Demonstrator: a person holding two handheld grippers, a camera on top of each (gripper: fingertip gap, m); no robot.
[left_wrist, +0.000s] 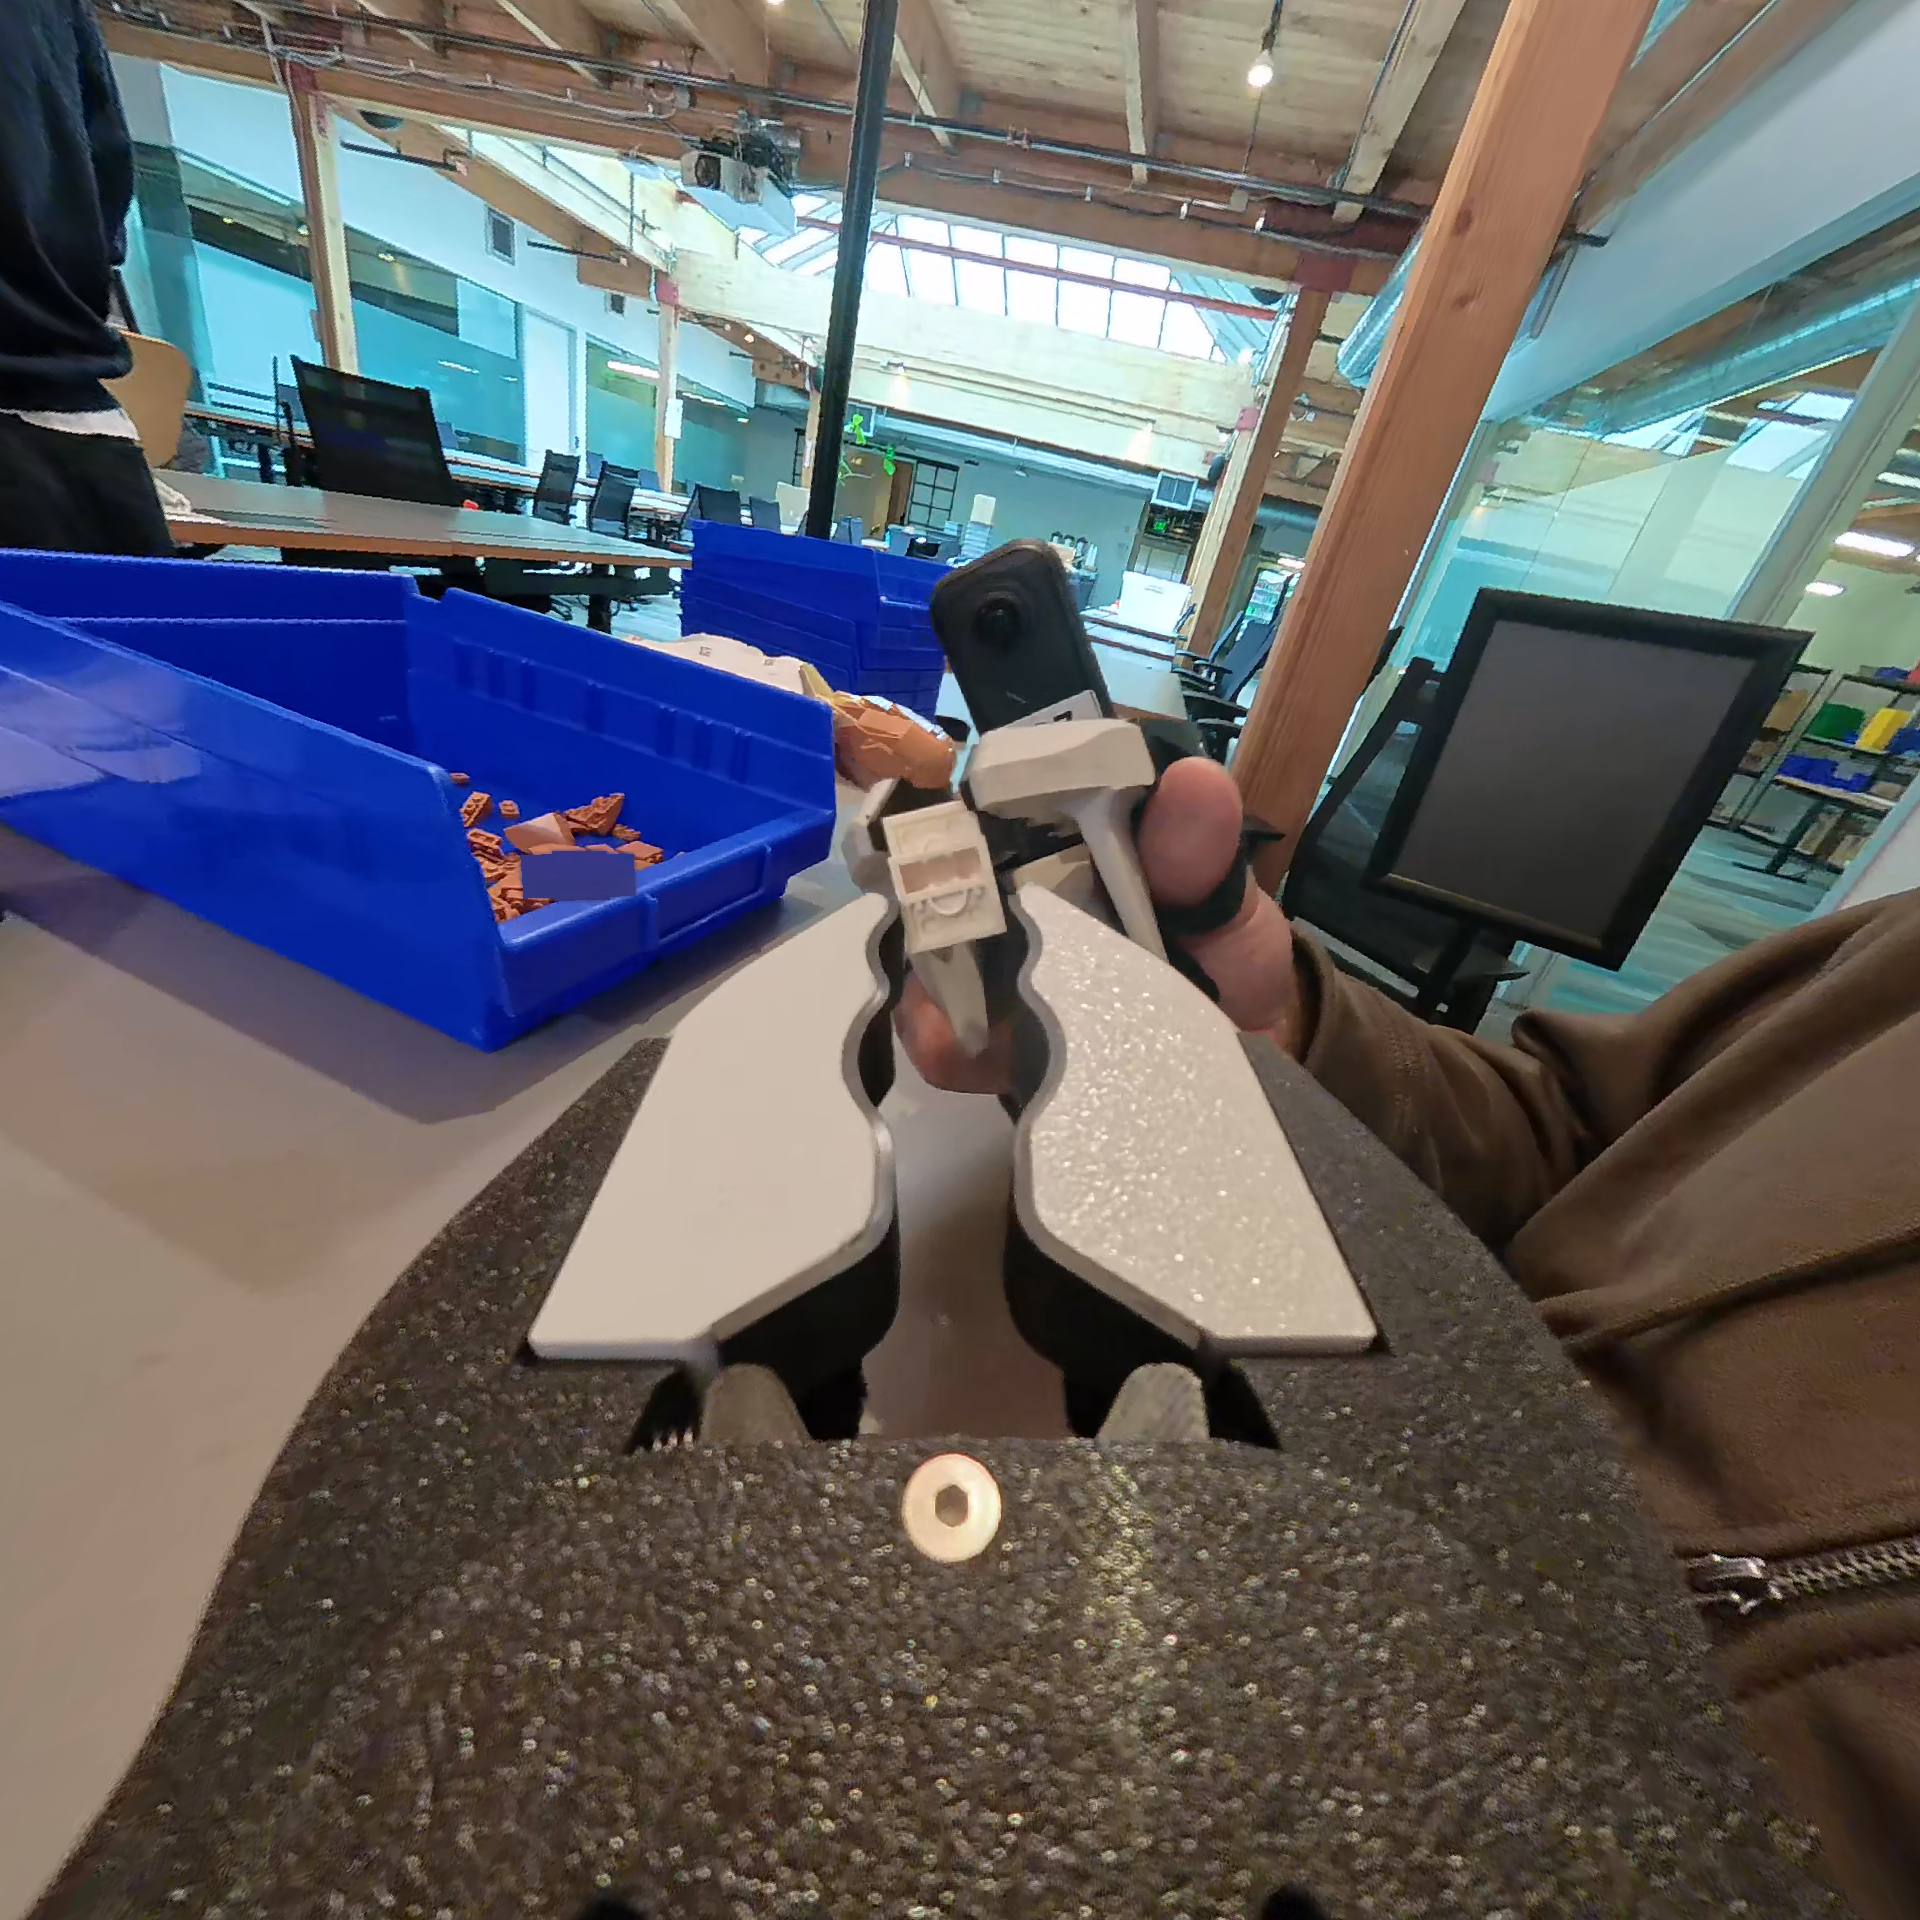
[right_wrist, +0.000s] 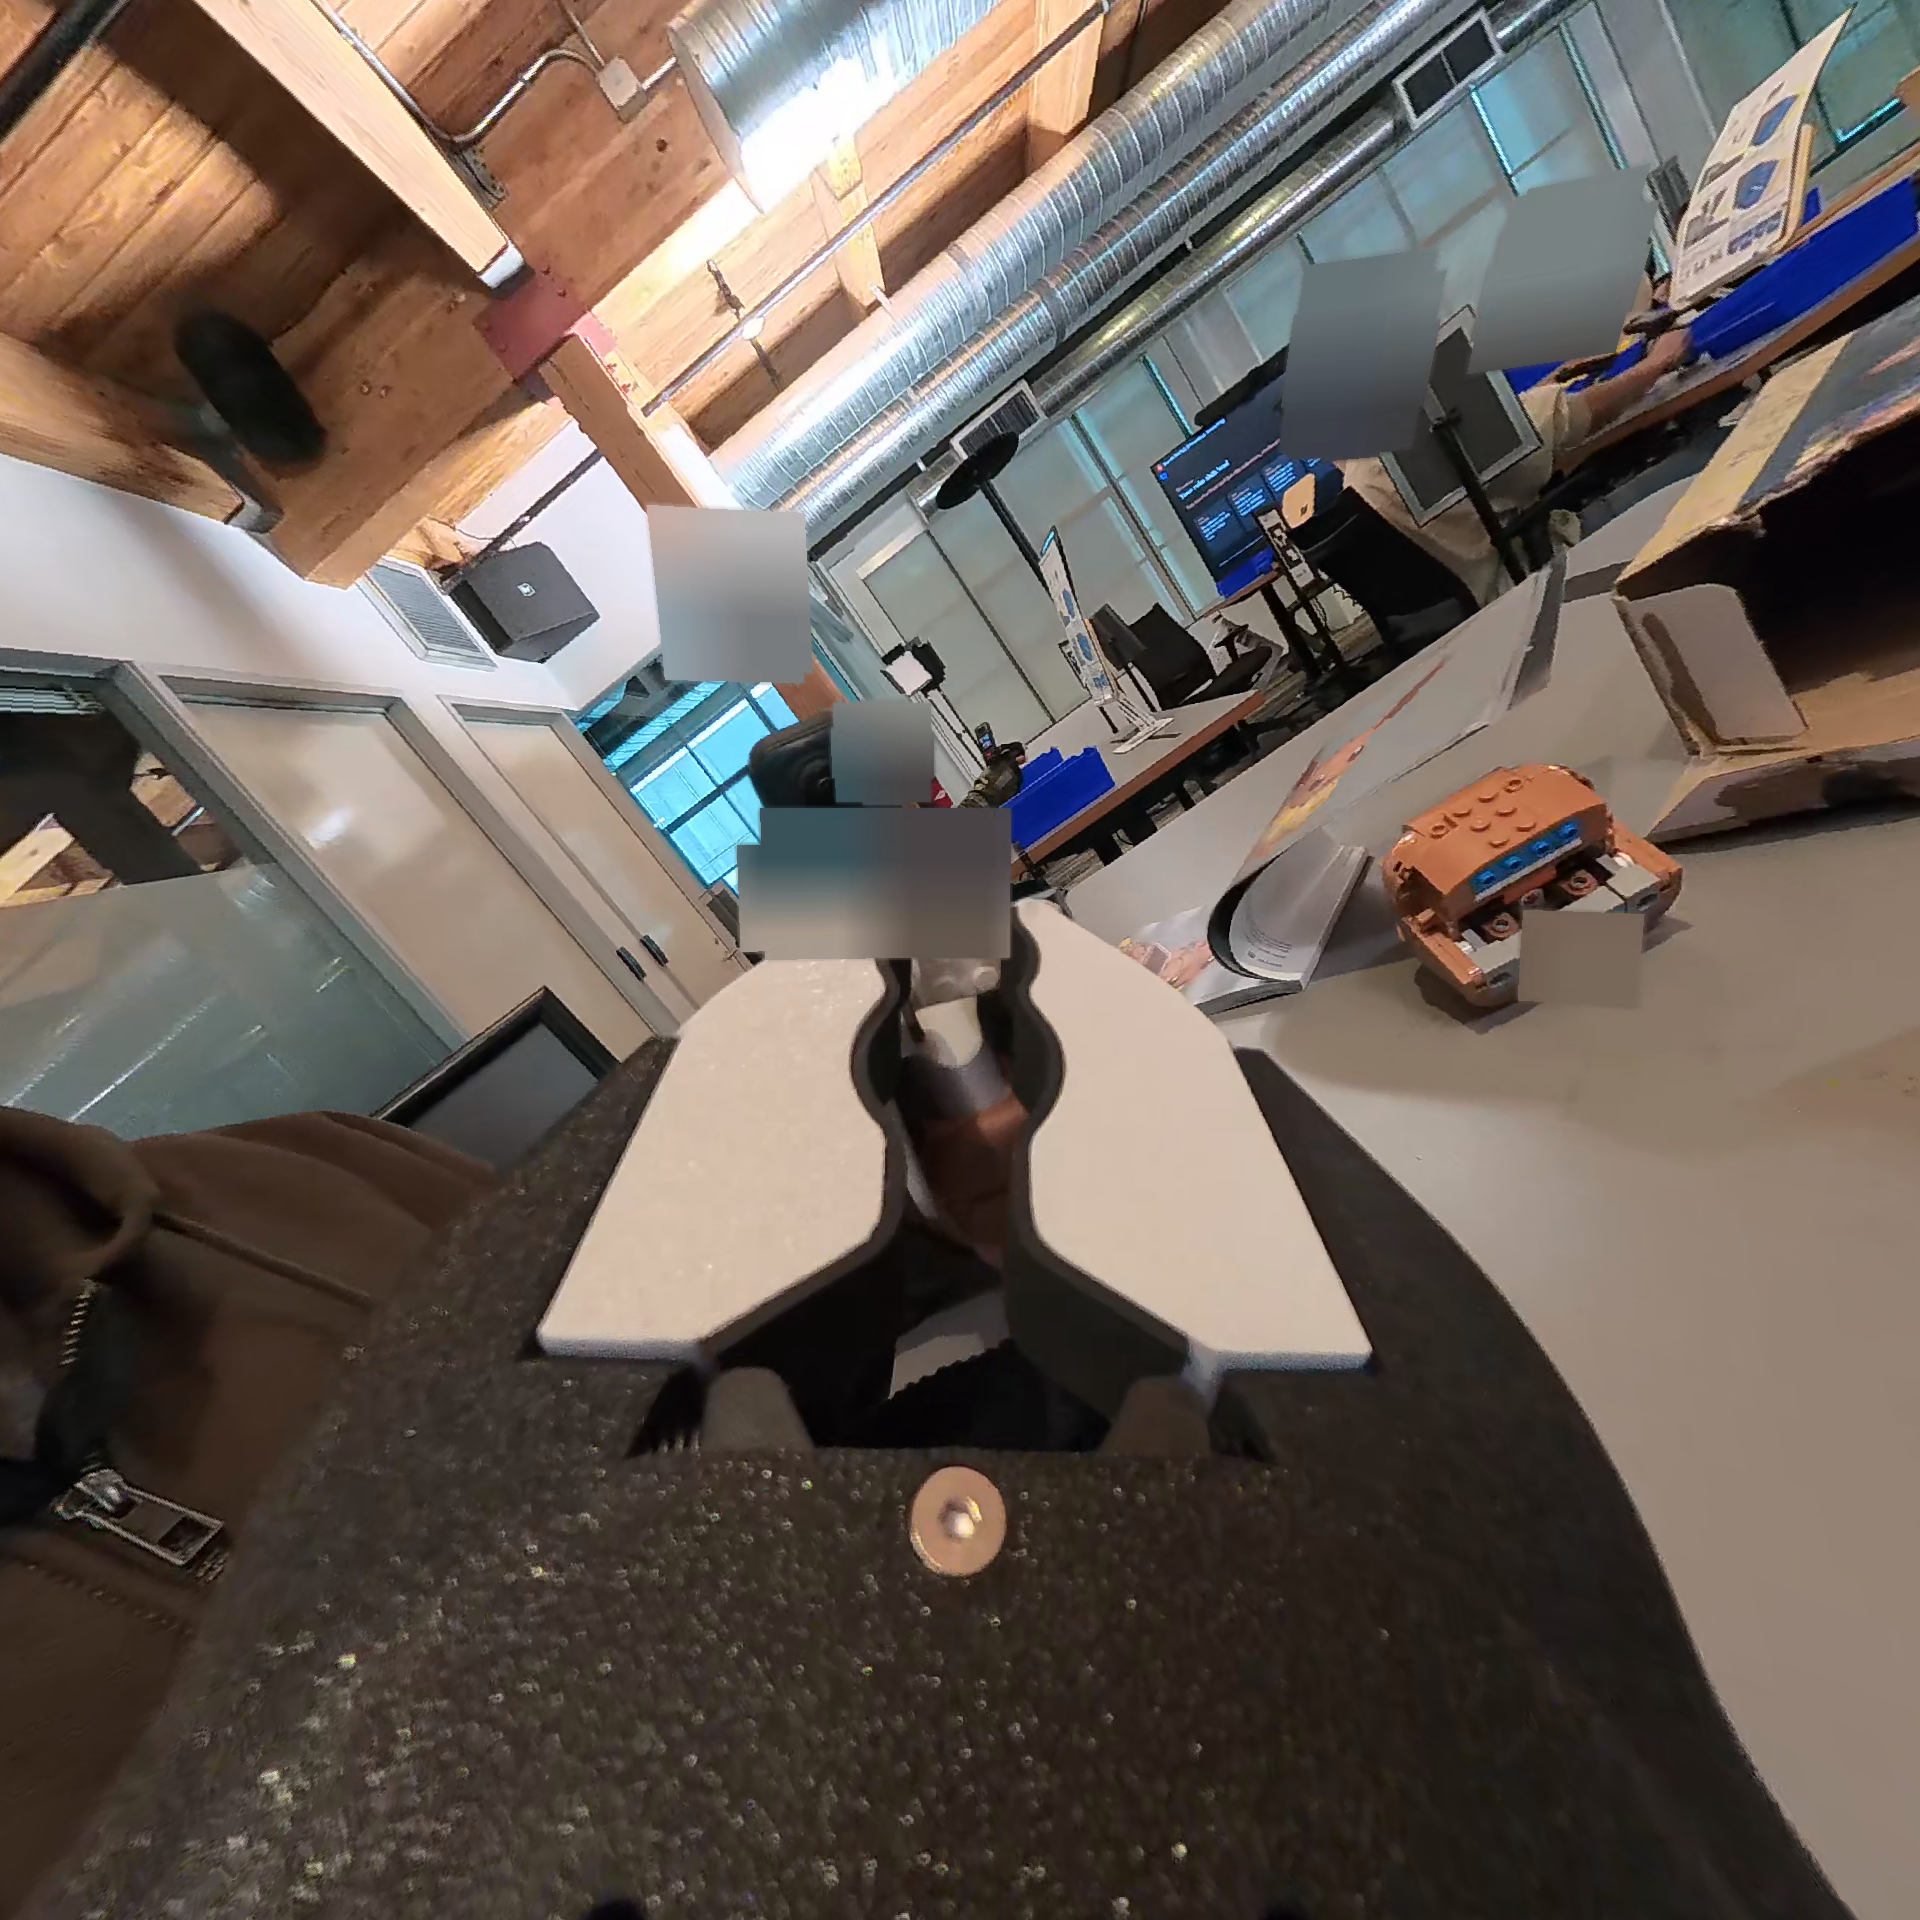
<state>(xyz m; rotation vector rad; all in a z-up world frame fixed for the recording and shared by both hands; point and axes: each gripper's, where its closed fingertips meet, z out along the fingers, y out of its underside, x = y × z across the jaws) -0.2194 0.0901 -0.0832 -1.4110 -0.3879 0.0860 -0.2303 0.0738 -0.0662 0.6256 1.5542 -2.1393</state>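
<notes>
**White brick piece held up between two sets of tongs**

A small white brick piece (left_wrist: 940, 873), blocky with moulded recesses on its face, hangs in the air above the bench (left_wrist: 208, 1143), right at the tips of the left tongs (left_wrist: 951, 925). Those tongs are drawn to a narrow gap about it, but whether they truly pinch it I cannot tell. The other tool comes in from the far side, gripped by a hand (left_wrist: 1195, 883), its slim white prongs angled towards the same piece, likely so the two tools can work on it together.

In the right wrist view the right tongs (right_wrist: 951, 987) are also nearly closed around something pale and partly hidden, so their grasp cannot be told either. Their flat plates look matt and grainy, with wavy inner edges.

A glossy blue plastic bin (left_wrist: 623, 748) with loose brown bricks (left_wrist: 551, 842) sits to the left. A half-built brown brick model (right_wrist: 1507, 842) rests beside an open booklet (right_wrist: 1288, 914), near a cardboard box (right_wrist: 1766, 582)
</notes>
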